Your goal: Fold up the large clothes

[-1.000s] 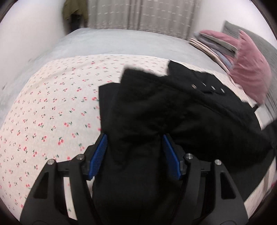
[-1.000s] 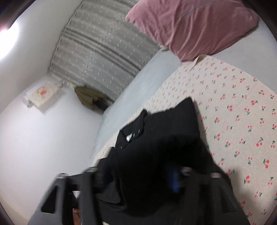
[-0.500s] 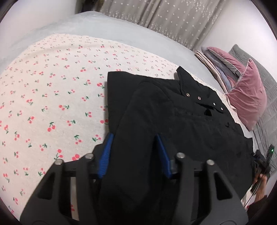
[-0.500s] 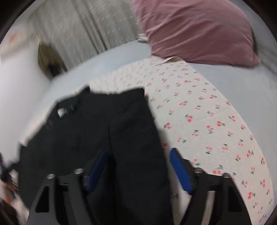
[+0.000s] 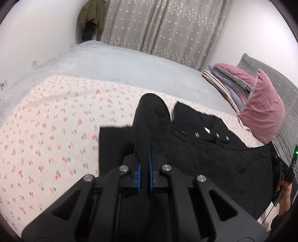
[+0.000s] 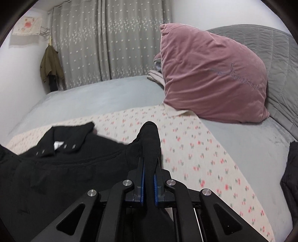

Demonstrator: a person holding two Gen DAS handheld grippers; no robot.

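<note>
- left wrist view only: stack of folded bedding [image 5: 226,82] behind the pink pillow [image 5: 262,109], wall outlets at far left, and at the right edge a hand [image 5: 284,197] on a black device with a green led.
- right wrist view only: pillow face-on [image 6: 210,74] with script stitched across it, grey quilted headboard [image 6: 279,61], wall hanging [image 6: 26,24] top left, a dark item [image 6: 290,178] at the right edge.
- both views: olive coat on the wall [image 5: 92,15] [image 6: 50,65], starred grey curtain [image 5: 167,26] [image 6: 111,37].
- black jacket [image 5: 214,162] [image 6: 55,167] lies on the cherry-print sheet [image 5: 46,139] [image 6: 204,158] over the grey bedspread [image 5: 121,63], collar and snaps toward the far side.
- vs 0.5 s ago: both claws were spread wide around flat fabric; now each is clamped down, with a ridge of cloth bunched up ahead of the pads. both cameras tilted up, more wall and curtain in frame.
- left gripper [image 5: 144,158]: clenched on a fold of the jacket near its left edge, blue pads nearly meeting, cloth humps up past the tips.
- right gripper [image 6: 149,167]: clenched on a fold at the jacket's right side, cloth standing up between the fingers.
- both held low over the bed, pointing toward the far side; sheet print is motion-blurred.
</note>
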